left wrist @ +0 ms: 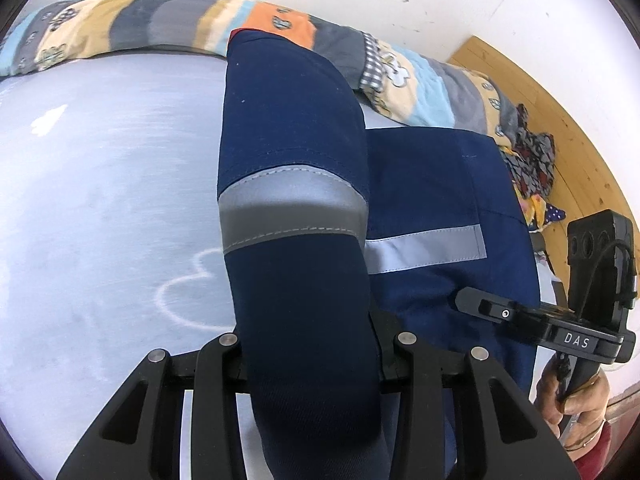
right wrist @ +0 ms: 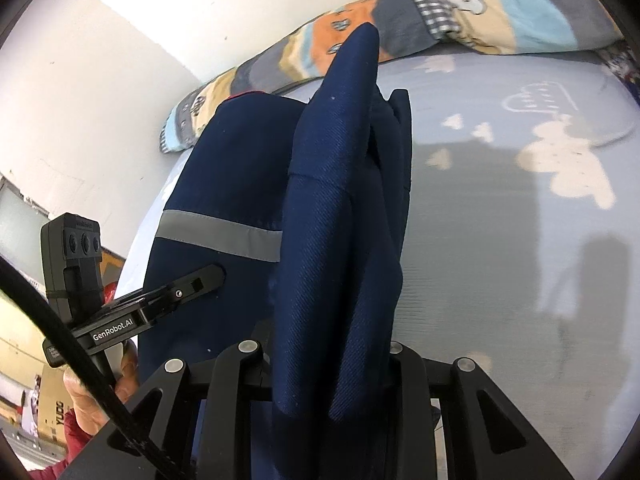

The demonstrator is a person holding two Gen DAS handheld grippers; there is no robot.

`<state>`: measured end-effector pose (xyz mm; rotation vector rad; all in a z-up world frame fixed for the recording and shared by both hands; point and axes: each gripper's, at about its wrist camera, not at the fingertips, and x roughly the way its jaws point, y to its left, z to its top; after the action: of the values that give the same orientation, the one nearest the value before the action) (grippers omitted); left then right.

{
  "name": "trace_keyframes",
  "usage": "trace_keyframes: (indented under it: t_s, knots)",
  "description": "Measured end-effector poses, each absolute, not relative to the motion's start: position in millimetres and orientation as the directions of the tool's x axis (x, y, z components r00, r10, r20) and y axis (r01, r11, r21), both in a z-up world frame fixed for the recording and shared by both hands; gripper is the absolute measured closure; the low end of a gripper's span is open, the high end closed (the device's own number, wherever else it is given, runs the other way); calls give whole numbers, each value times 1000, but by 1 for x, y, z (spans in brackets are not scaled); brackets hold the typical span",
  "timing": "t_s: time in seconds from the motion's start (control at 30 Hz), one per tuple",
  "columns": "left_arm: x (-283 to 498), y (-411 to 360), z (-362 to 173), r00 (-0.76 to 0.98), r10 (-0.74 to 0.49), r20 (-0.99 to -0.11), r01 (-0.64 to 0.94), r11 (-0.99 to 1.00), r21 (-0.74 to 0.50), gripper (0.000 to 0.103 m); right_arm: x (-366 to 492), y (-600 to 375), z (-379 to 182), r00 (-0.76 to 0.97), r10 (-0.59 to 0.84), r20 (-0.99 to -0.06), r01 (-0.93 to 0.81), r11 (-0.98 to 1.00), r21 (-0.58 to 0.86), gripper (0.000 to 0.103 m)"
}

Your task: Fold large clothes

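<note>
A navy work garment (left wrist: 296,140) with grey reflective stripes is lifted off the bed. In the left wrist view one thick fold of it runs up from between the fingers of my left gripper (left wrist: 308,348), which is shut on it. The flat part of the garment lies to the right, and my right gripper (left wrist: 476,305) reaches over it from the side. In the right wrist view my right gripper (right wrist: 332,364) is shut on a bunched fold of the garment (right wrist: 340,220). My left gripper (right wrist: 208,276) shows at the left, against the striped panel.
The bed has a light blue sheet (left wrist: 100,200) with cloud prints (right wrist: 500,240). A patterned quilt (left wrist: 160,24) lies along its far edge by the white wall. A heap of patterned clothes (left wrist: 532,160) sits at the bed's right edge, above a wooden floor (left wrist: 580,140). A person's hand (left wrist: 568,392) grips the right gripper's handle.
</note>
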<state>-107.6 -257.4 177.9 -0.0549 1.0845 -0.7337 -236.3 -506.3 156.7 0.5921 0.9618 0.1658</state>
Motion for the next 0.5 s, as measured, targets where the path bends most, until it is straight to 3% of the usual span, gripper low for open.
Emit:
trace_keyframes:
  t_s: [0.5]
  knots:
    - [-101, -190, 154, 246, -515, -821, 441, 814, -378, 66, -193, -441, 133, 487, 426, -762, 82, 847, 526, 75]
